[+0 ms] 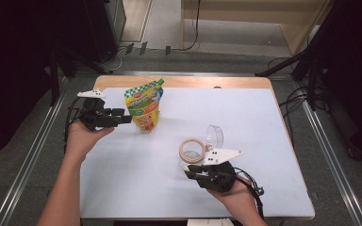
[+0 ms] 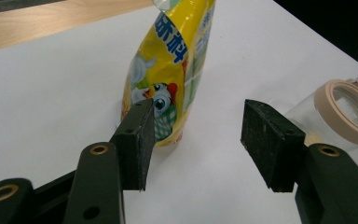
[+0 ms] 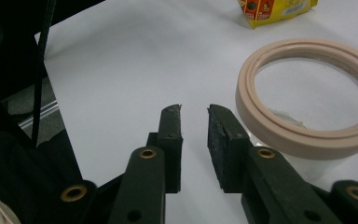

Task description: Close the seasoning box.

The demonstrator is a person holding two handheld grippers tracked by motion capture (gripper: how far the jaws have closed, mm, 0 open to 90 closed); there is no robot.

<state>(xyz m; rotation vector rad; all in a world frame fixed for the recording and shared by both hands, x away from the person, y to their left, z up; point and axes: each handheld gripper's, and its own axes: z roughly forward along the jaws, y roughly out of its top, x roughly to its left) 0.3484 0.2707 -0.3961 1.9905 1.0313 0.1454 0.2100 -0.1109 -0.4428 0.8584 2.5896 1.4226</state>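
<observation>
On the white table (image 1: 136, 183), the upright pouch (image 1: 144, 105) stands far-left — just right of your left gripper (image 1: 126, 118), jaws wide. Your right gripper (image 1: 187, 173) — nearly closed, empty — sits beside the jar (image 1: 194, 151).

The high view looks forward and down from above the person's side, taking in the whole table (image 1: 122, 188). The left gripper view sits low and close, facing the pouch (image 2: 172, 70). The right gripper view sits low beside the jar (image 3: 307, 116). All three share pouch and jar.
</observation>
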